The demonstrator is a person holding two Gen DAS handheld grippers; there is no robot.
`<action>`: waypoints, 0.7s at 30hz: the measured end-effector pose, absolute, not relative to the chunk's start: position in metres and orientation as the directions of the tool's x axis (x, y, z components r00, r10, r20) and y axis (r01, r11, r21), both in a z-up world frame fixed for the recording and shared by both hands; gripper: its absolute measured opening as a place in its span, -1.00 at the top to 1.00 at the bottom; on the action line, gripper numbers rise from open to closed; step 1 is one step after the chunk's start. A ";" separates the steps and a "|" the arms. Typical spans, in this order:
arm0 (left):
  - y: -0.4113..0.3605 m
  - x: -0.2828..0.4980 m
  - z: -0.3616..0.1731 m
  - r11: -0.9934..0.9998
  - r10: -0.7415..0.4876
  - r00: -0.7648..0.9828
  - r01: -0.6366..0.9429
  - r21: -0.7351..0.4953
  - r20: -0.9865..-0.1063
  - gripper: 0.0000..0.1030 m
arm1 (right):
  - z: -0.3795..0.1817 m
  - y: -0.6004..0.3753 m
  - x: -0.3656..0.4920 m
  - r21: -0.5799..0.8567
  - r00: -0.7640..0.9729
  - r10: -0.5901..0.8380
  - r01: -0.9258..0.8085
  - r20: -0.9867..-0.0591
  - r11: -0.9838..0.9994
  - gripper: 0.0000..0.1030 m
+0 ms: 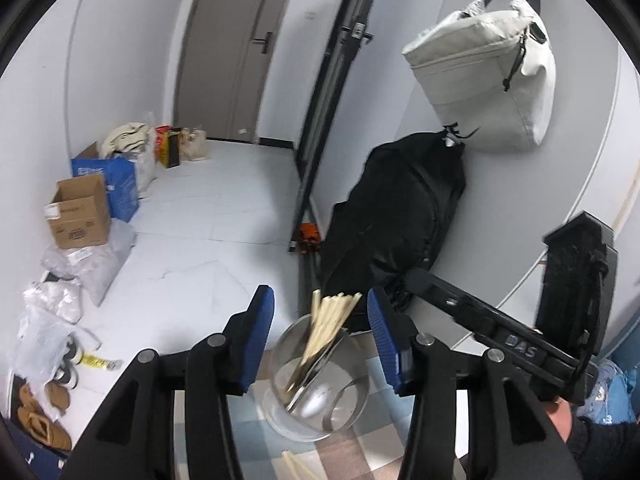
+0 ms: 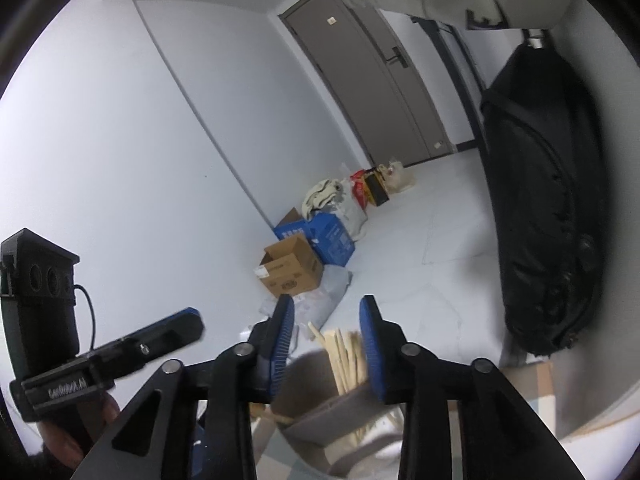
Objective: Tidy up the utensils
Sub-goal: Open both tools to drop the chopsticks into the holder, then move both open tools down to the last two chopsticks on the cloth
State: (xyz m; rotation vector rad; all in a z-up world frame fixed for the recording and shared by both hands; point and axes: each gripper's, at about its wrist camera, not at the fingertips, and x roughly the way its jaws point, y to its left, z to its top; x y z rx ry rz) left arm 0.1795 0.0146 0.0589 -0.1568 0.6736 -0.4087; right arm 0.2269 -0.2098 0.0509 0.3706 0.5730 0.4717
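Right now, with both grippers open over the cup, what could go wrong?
1. The glass cup is clear and round; the left hand-held gripper, open around the chopsticks, might knock it over.
2. The chopsticks lean to one side and could tip the cup.
3. The right hand-held gripper is close beside it; the two might collide.

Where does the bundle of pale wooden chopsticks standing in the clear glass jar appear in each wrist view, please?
Left wrist view: pale wooden chopsticks stand bottom centre, between the blue pads.
Right wrist view: the chopsticks are bottom centre, just left of the right-hand pad.
Shared landmark: the open brown cardboard box by the wall.
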 end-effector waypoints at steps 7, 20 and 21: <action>0.020 0.158 0.058 0.943 -0.331 0.731 0.225 -0.246 -0.596 0.05 | 0.061 -0.214 0.197 0.426 0.744 0.495 -0.309 -0.449 0.850 0.02; 0.021 0.105 0.063 0.970 -0.241 0.796 0.179 -0.163 -0.555 -0.33 | 0.067 -0.206 0.134 0.391 0.737 0.495 -0.333 -0.459 0.858 -0.31; 0.021 0.101 0.062 0.973 -0.231 0.801 0.174 -0.154 -0.553 -0.36 | 0.066 -0.206 0.131 0.389 0.738 0.494 -0.333 -0.460 0.859 -0.32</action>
